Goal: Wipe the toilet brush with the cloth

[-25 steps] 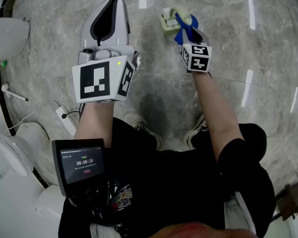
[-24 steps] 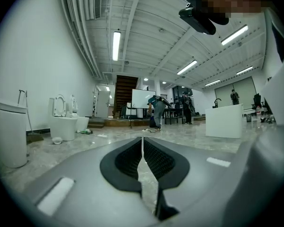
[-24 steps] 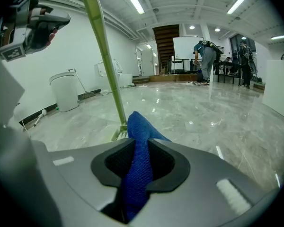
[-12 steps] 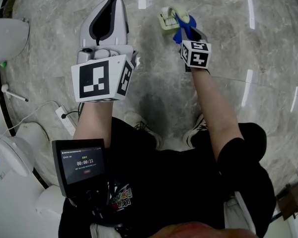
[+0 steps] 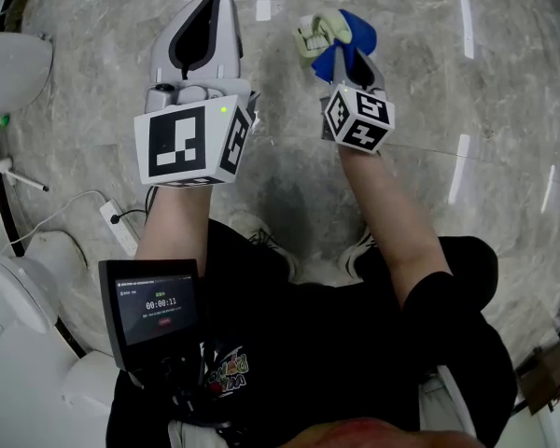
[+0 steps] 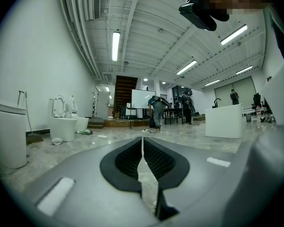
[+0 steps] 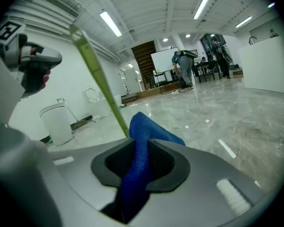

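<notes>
With right gripper, pinching cloth just beside brush; with left gripper, jaws pressed together on nothing, held level above floor.

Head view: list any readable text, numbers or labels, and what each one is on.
"00:00:11": timer on the screen at the person's chest.
Small line along the top of that screen and the red mark under the timer: too small to read.
Shirt print: creased and partly hidden, not readable.
Left cube and right cube: black and white square markers only, no words.
</notes>
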{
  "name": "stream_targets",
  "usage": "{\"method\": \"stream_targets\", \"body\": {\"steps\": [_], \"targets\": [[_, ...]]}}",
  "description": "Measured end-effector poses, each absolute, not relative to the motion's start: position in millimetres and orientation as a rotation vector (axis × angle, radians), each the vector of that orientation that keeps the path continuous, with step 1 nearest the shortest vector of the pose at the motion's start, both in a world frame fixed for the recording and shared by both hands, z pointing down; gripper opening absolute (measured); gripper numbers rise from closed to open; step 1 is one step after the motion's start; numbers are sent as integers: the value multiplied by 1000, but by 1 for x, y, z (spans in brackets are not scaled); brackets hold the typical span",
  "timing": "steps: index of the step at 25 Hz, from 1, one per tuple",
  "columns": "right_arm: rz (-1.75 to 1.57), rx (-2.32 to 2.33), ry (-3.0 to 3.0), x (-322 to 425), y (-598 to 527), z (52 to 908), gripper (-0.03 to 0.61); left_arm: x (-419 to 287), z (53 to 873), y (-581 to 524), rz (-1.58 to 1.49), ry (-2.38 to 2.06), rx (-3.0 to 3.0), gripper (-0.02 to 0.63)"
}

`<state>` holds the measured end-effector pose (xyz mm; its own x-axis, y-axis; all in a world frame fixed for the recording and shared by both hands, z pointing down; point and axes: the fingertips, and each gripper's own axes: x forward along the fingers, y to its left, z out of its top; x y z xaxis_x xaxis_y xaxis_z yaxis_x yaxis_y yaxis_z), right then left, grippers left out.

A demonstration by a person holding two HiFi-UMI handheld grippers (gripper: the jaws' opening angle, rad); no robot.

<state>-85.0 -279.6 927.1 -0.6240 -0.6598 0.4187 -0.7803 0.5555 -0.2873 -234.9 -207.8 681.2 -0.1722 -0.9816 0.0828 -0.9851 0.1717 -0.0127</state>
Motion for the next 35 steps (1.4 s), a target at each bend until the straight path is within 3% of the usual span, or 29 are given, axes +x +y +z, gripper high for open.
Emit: {"method": "stream_targets", "body": {"steps": [11, 18, 21, 27, 35], "targets": [[691, 1009, -2487, -132, -218, 962, 83, -249, 679, -193, 103, -2390, 1959, 14], [87, 659, -2406, -156, -199, 1008, 83, -257, 676, -178, 124, -2412, 1942, 14], [-25, 558, -2347, -155, -194, 1032, 83, -260, 677, -173, 138, -2416, 1943, 14], [71, 457, -2296, -156, -182, 1053, 83, -266, 678, -168, 141, -2414, 1939, 14], [533, 527, -2370, -194, -171, 1041, 81, -269, 683, -168, 169, -2404, 1938, 13]]}}
